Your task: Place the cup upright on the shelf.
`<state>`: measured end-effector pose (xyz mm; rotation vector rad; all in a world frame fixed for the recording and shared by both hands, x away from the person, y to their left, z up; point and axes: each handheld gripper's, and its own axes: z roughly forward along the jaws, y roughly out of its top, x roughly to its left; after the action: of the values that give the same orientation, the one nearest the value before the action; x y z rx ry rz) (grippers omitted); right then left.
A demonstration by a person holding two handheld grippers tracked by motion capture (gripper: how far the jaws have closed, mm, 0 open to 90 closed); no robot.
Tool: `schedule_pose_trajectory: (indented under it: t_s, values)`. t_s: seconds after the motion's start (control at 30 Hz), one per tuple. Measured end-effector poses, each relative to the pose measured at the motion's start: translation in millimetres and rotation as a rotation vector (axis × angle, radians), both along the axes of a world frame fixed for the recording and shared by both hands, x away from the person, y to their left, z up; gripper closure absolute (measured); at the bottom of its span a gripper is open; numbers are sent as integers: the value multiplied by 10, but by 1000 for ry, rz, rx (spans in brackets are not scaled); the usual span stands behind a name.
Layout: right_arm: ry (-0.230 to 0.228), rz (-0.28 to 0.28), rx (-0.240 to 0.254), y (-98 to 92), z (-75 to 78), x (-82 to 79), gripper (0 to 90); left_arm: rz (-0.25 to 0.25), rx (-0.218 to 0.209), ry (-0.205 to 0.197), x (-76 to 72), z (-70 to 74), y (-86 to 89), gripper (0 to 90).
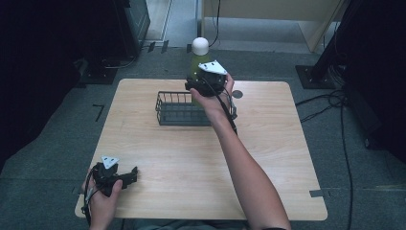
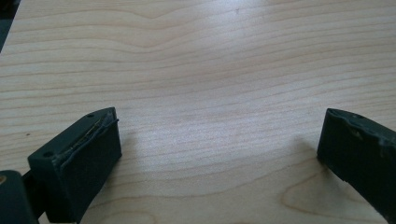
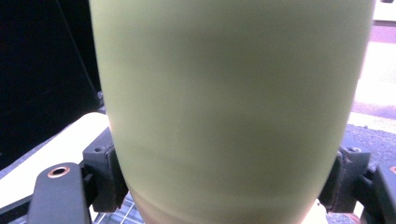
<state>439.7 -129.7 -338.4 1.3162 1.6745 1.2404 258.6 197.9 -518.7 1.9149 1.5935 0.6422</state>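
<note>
**Right gripper view: green bottle clamped over the wire basket**

Right gripper view puts the two black jaws hard against either flank of a pale green bottle (image 3: 231, 107), one pad on each side low on its body, so the right gripper (image 3: 224, 186) is closed on the bottle and carries its weight. A grip that low and that square to the body seems chosen to keep the bottle upright and stop it swinging. Under the bottle's base a patch of dark wire grid shows, part of the basket (image 3: 114, 215).

From the high view, the right gripper (image 1: 203, 85) holds the bottle (image 1: 197, 62) upright with its white cap on top, at the far side of the table (image 1: 268, 158), above the back edge of the dark wire basket (image 1: 178, 109). I judge that the bottle is held there for lowering into the basket or lifting out of it; the pictures do not settle which.

Left gripper view shows the other pair of jaws spread wide with nothing but bare wood between them. The left gripper (image 1: 125, 176) rests at the near left corner of the table, well apart from the basket, likely parked out of the way.
</note>
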Motion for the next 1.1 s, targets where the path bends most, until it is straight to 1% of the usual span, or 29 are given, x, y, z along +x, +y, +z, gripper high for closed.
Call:
schedule_pose_trajectory:
  t_s: [0.1, 0.2, 0.33, 0.43, 0.73, 0.9, 1.1]
  values:
    - [0, -4, -12, 2, -40, 33, 206, 0, 0, 0, 0, 0, 0, 0]
    - [3, -10, -14, 5, -75, 58, 206, 0, 0, 0, 0, 0, 0, 0]
    - [0, -14, -35, 20, -130, 82, 206, 0, 0, 0, 0, 0, 0, 0]
    - [9, -9, -30, 27, -174, 94, 206, 1, -1, -1, 0, 0, -1, 0]
    - [33, -8, -39, 27, -325, 150, 206, 1, -1, -1, 0, 0, -1, 0]
    - [49, -11, -32, 10, -395, 171, 206, 1, -1, -1, 0, 0, -1, 0]
    - [53, -10, -30, -5, -453, 169, 206, 0, 0, 0, 0, 0, 0, 0]
